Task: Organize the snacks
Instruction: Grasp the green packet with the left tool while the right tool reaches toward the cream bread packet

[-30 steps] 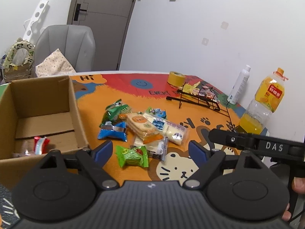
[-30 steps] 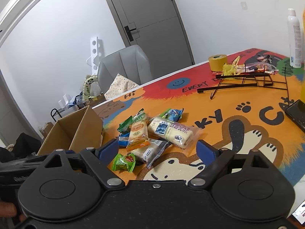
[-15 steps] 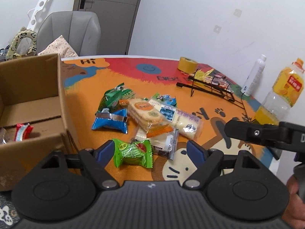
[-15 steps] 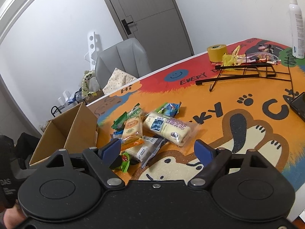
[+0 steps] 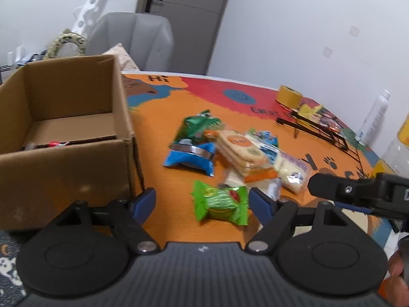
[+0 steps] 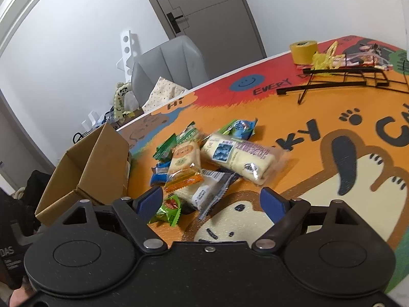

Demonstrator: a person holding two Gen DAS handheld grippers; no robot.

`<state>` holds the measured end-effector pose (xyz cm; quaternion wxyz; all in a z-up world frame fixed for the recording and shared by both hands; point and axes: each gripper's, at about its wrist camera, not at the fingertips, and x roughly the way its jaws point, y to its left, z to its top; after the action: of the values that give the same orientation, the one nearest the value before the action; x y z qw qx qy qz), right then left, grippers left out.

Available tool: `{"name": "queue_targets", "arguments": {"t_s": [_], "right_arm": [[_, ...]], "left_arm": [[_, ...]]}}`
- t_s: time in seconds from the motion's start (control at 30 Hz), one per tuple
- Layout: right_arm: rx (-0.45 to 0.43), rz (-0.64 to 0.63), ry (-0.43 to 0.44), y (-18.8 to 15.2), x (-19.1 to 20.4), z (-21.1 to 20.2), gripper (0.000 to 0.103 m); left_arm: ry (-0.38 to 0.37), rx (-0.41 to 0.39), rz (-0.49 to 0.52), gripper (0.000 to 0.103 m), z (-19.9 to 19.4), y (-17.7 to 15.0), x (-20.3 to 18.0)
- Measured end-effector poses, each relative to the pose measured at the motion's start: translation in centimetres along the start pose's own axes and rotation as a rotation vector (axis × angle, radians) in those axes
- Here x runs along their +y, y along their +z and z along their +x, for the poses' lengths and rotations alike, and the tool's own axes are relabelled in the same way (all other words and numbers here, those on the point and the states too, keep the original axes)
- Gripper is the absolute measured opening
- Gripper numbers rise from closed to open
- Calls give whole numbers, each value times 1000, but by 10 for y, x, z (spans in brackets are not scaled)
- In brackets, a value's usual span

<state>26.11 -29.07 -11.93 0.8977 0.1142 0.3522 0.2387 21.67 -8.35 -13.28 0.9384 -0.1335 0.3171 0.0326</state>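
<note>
One snack is seen inside the cardboard box point(image 5: 76, 117); beside it, the snack pile point(image 5: 230, 153) remains unsorted. The left gripper point(image 5: 202, 200), jaws just narrowed, and the right gripper point(image 6: 212, 199) are carried unclenched, nothing grasped.

Even, fairly bright indoor light fills both views, with no single source in sight. Shadows are soft and short, pooling under the snack pile point(image 5: 230, 153) ahead of the jaws and inside the cardboard box point(image 5: 64, 128) to their left. Small glints show on the clear wrappers. Slight motion blur softens the packets and the mat's print. Fisheye bending curves the door and walls, and the corners go dark.
</note>
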Motion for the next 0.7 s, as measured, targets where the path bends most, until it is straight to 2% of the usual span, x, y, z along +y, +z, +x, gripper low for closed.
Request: {"name": "queue_targets", "arguments": {"t_s": [0.17,0.33,0.6,0.7], "right_arm": [[11,-11,15,-3,7,6,84],[13,-4,16,-4,9,9,84],[11,-26,17,0,15,13,79],[18,-26,16,2,15,16,77]], "left_arm": [[24,-10,-11,80,-11,-3,7],[114,-53,-35,80,-26,-9,9],[13,-37,-14,79,-15,-10,-6],[-13,-17,-17,70,-4,-10,-10]]}}
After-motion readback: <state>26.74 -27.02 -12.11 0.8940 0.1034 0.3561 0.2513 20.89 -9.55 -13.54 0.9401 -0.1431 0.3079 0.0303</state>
